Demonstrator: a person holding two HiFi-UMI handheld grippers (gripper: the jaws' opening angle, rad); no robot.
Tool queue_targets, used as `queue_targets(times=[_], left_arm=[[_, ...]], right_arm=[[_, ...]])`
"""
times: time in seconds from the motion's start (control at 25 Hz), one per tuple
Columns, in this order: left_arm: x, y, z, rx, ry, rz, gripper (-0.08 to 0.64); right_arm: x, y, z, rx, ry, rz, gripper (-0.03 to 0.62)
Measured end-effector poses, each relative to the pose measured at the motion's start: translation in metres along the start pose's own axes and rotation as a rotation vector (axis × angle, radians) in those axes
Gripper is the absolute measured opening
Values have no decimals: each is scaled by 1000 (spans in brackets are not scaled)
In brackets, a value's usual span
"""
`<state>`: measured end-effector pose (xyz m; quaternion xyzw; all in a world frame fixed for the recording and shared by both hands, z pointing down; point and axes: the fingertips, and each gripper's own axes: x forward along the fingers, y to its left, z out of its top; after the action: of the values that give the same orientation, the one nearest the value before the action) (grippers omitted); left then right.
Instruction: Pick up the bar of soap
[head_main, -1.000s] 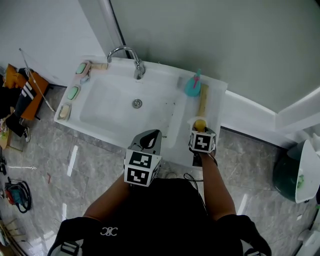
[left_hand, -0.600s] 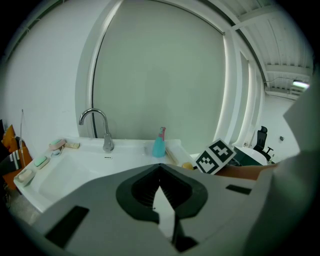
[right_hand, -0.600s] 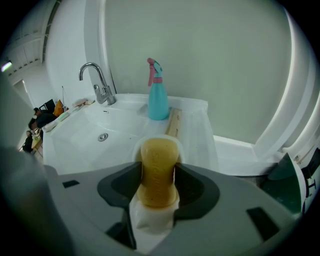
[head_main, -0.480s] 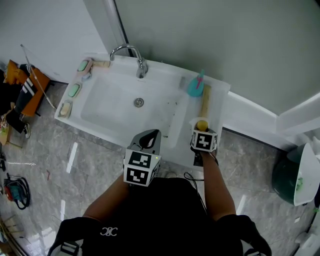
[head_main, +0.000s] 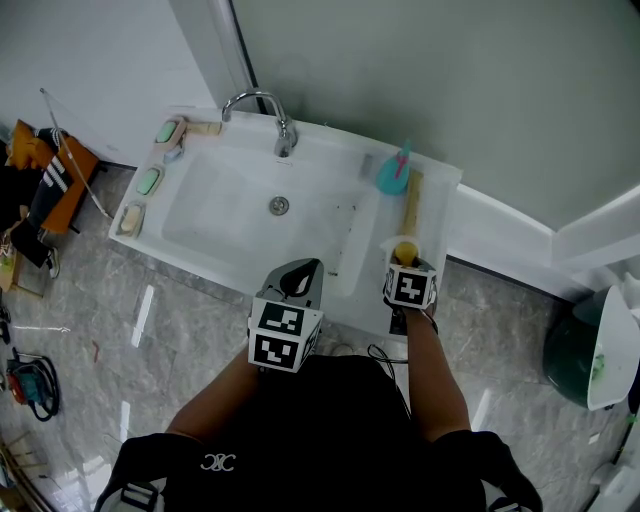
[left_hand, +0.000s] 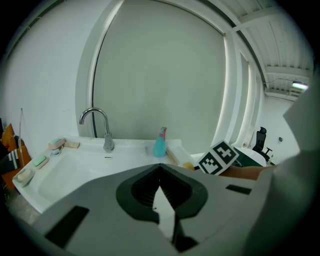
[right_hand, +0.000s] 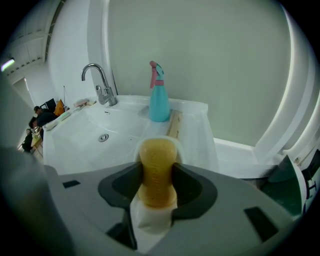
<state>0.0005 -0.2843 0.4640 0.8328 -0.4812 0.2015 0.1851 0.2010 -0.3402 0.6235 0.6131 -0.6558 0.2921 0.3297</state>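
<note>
Right tongs (right_hand: 157, 182): clamped across the soap (right_hand: 157, 162), at its dish (right_hand: 179, 146) on the sink's (head_main: 215, 228) right ledge, where I grip it for lifting. Left tongs (left_hand: 160, 189): closed, empty, kept back by me, unneeded

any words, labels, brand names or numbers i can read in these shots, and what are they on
No words or numbers can be read in any view.
White emblem on the shirt: too small to read.
Cubes on the left gripper and right gripper: black-and-white square markers only, no lettering.
The spray bottle: no label shows.
Small dark mark below the faucet: too small to read.
</note>
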Motion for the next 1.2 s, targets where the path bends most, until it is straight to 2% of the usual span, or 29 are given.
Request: queue_targets(times=[0.44,1.0,1.2], left_arm=[[2,-2,5,18,-11,-40,0],[6,-16,10,43,-23,-114,0],[9,-26,11,60,-25,-154,0]], right_arm=[[-14,14,6,26,-96,46,196],[-67,10,32,40,-296,-8,193],[-92,8,41,102,-365,29,193]])
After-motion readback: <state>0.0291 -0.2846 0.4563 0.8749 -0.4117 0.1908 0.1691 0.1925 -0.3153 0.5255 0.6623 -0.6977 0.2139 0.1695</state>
